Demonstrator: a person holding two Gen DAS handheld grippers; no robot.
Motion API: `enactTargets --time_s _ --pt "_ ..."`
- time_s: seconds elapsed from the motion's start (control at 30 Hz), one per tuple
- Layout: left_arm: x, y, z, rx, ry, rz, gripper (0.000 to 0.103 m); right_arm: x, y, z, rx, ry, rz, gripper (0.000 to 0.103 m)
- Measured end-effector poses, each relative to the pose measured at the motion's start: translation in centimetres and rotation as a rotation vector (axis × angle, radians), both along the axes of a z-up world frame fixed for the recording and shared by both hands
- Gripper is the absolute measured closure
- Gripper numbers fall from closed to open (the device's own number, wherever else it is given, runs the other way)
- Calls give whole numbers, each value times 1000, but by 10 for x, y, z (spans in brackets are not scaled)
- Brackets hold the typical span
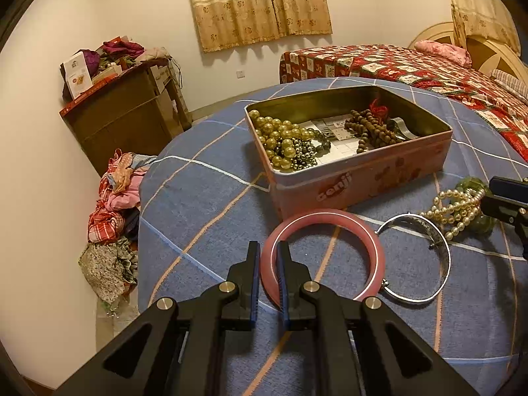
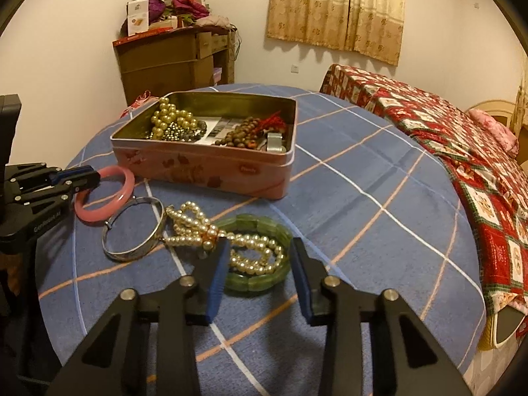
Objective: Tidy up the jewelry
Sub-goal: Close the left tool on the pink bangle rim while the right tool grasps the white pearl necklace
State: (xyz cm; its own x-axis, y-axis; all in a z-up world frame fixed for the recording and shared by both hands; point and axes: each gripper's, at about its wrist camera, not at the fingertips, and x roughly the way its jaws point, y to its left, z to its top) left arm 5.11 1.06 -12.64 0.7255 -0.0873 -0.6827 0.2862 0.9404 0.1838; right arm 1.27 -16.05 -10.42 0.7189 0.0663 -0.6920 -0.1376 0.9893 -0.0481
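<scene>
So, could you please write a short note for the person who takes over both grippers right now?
Left gripper: shut on the rim of the pink bangle, which lies on the blue checked cloth in front of the tin.
Right gripper: jaws open on either side of the pearl bracelet and green bracelet; no grip yet.
Silver bangle lies between the pink bangle and the pearls.
Done: gold beads and brown beads are already in the tin.
Left: put the pink bangle, silver bangle, pearl bracelet and green bracelet in the tin.
</scene>
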Motion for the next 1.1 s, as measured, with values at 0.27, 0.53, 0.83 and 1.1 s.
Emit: enactTargets --time_s 0.27,0.53,0.83,1.1 --pt "-2 -2 0 -5 0 -7 94 1 -3 -1 5 0 -21 95" --pt "-3 1 6 -32 -3 -4 94 0 -4 6 49 -15 -32 80" --pt "-1 14 10 -24 -9 30 94 7 20 12 31 -17 52 55" --pt "5 25 7 -41 8 55 94 16 27 -1 -6 45 97 75"
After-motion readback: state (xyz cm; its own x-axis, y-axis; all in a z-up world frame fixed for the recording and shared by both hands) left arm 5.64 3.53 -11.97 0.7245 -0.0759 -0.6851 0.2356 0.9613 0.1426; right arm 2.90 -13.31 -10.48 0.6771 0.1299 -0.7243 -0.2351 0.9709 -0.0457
